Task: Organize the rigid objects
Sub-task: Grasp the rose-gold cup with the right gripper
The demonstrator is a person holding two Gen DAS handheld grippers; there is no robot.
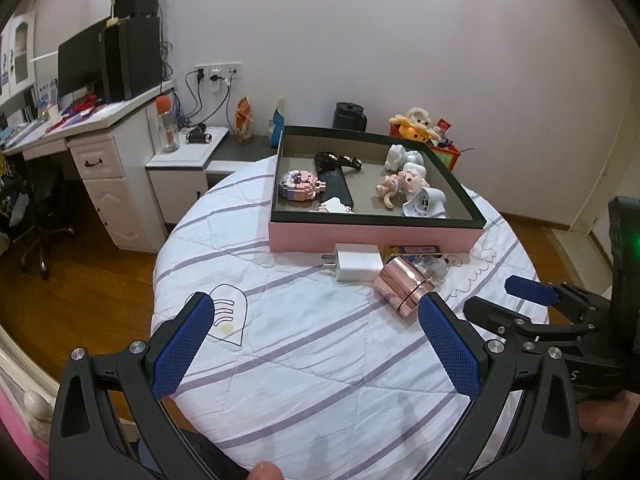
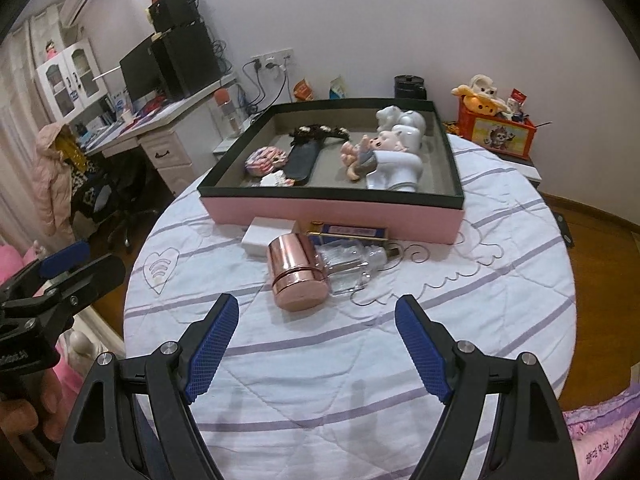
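Clearly both grippers, left and right, hang apart and empty over the near table. Just ahead of the right one lies the copper can, on its side and touching the glass bottle; the charger and a flat box lie against the pink tray. A careless squeeze would likely roll the can or knock the bottle.

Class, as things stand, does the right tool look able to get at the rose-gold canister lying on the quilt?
Probably yes. The right tool is open, and the rose-gold canister lies on its side just ahead of it with bare quilt between them.
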